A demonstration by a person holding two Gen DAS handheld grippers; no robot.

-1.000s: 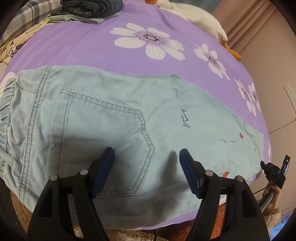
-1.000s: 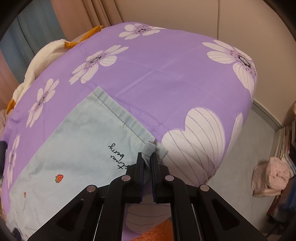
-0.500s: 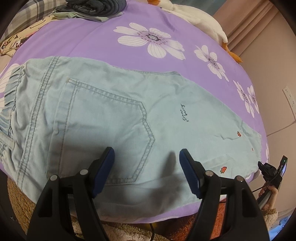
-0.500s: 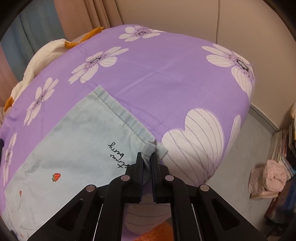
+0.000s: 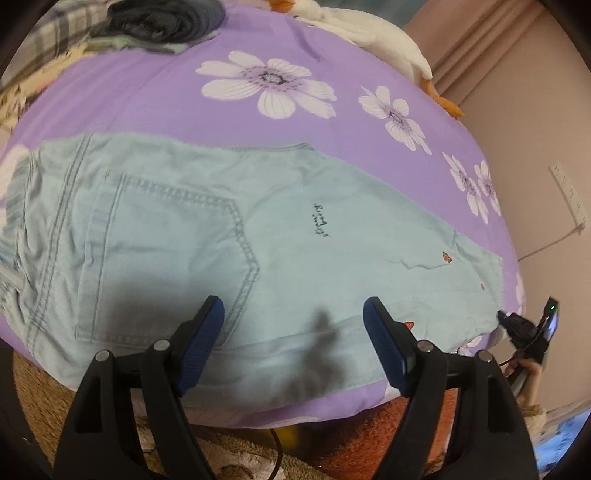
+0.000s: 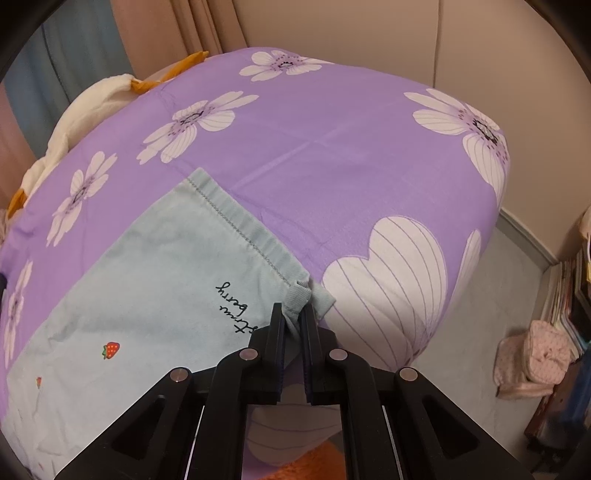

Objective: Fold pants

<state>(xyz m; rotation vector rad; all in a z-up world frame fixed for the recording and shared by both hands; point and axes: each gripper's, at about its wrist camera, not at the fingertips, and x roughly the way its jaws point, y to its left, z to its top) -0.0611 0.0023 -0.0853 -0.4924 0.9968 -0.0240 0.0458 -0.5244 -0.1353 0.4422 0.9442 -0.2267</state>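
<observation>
Light blue denim pants (image 5: 229, 236) lie flat on a purple flowered bedsheet (image 5: 177, 110), back pocket up, waistband at the left, legs running to the right. My left gripper (image 5: 293, 314) is open and empty, hovering over the near edge of the pants by the back pocket. My right gripper (image 6: 293, 314) is shut on the near corner of the leg hem (image 6: 236, 225); the pants (image 6: 147, 302) show small strawberry prints and black script. The right gripper also shows at the right edge of the left wrist view (image 5: 524, 328).
A pile of dark folded clothes (image 5: 166, 22) sits at the far end of the bed. A white plush toy (image 5: 369, 33) lies at the back edge. An orange rug (image 5: 354, 435) lies below the bed's near edge. A pink bundle (image 6: 535, 354) sits on the floor by books.
The left gripper has shifted slightly over the pants, still open. The right gripper stays shut on the hem corner, nearly still.
</observation>
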